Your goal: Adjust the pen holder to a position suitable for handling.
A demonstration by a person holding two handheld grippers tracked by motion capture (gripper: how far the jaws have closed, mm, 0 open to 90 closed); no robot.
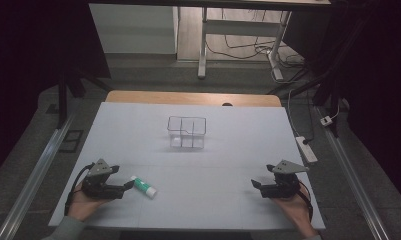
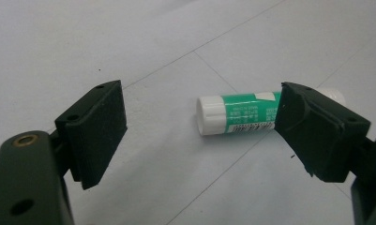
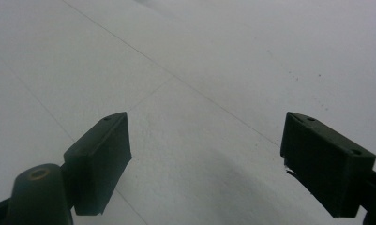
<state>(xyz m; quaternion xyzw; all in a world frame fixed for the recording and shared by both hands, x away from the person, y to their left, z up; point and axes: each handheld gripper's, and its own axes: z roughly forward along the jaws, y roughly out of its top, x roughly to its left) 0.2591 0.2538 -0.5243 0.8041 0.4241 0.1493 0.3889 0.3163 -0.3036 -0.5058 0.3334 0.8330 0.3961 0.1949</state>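
Holding my left gripper (image 1: 129,185) wide open, I aim it at the green-and-white plastic glue stick (image 1: 143,186) lying near the white tabletop's (image 1: 228,150) front-left corner.

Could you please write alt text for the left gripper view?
A green and white glue stick lies on its side on the white table, just beyond the open left gripper, one end hidden behind one black jaw.

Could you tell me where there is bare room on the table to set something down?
Bare between the glue stick and the right gripper, and either side of the clear box. Crowded only by the left gripper.
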